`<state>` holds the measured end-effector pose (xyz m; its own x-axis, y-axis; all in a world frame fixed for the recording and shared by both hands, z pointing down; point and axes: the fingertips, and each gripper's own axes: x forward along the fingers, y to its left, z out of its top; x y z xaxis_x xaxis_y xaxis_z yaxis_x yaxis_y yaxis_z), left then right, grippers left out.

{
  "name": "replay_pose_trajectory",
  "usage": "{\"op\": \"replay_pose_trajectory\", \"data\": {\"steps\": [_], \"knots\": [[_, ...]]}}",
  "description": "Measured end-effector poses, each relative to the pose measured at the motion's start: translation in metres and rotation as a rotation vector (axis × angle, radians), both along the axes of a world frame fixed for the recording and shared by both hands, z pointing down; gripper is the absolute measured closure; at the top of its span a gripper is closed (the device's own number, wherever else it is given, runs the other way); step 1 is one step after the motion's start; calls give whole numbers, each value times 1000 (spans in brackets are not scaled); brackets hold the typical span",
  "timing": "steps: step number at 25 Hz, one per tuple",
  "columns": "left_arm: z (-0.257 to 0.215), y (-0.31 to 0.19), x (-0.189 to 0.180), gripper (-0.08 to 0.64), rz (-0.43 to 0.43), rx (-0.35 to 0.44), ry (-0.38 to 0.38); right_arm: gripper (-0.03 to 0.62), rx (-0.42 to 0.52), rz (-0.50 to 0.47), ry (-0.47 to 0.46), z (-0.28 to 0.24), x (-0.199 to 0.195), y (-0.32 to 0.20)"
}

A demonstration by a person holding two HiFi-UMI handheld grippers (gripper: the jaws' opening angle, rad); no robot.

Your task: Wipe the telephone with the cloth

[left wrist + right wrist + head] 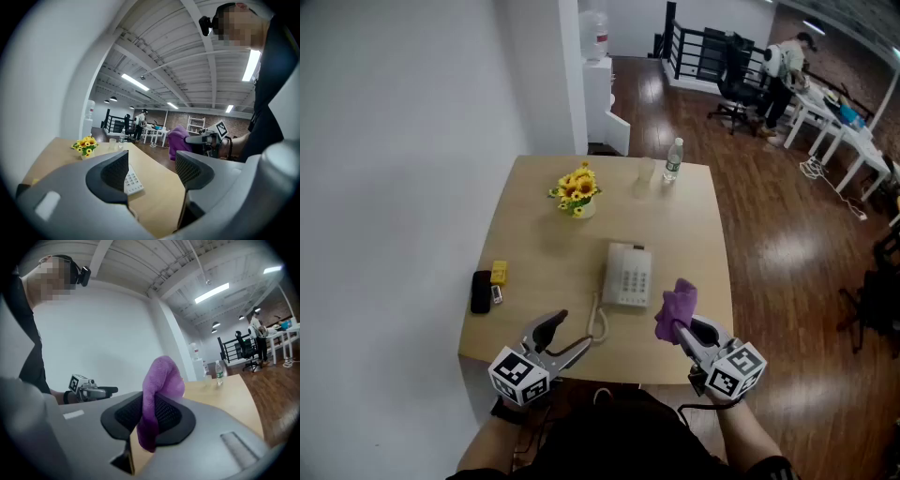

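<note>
Your left gripper (574, 330) hangs over the near part of the light wooden table (544, 248), jaws spread wide with nothing between them. Level with it, your right gripper (686, 330) is clamped on a crumpled purple cloth (677, 307), a bunch of which stands up past the jaws. Soft, light and limp, the cloth looks likely to fold over rather than push, so the wipe calls for pressing that free bunch flat.

Just beyond both tools lies the pale grey plastic telephone (627, 275), keypad up, its coiled cord (598, 323) looping toward you. It is probably light and apt to slide on the smooth top, and its handset may shift. The empty gripper could steady the base by a side edge. The keypad figures are too small to read.

At left sit a small yellow block (499, 272) and a black oblong device (481, 291). Farther back stand yellow sunflowers in a white pot (577, 192), a clear cup (646, 170) and a clear plastic water bottle (673, 159), its label illegible. The only print close by is the black-and-white square markers on the grippers' cubes. A person (783, 64) stands at white desks across the room.
</note>
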<state>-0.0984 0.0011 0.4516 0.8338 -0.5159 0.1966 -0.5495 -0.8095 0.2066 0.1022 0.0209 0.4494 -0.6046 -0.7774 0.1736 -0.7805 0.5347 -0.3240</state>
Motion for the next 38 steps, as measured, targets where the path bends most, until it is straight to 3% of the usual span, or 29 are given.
{"op": "replay_pose_trajectory", "data": {"steps": [5, 12, 23, 33, 38], "knots": [[-1, -23, 25, 253, 1, -4, -16, 520, 5, -72, 71, 10, 10, -60], [-4, -57, 43, 253, -85, -17, -26, 520, -24, -217, 197, 55, 2, -159], [19, -69, 37, 253, -214, -122, -79, 520, -241, -381, 410, 171, -44, -272], [40, -65, 8, 253, -275, -168, -85, 520, -418, -464, 619, 242, -74, -312], [39, -70, 5, 253, -269, -160, -72, 520, -402, -510, 702, 250, -88, -295]]}}
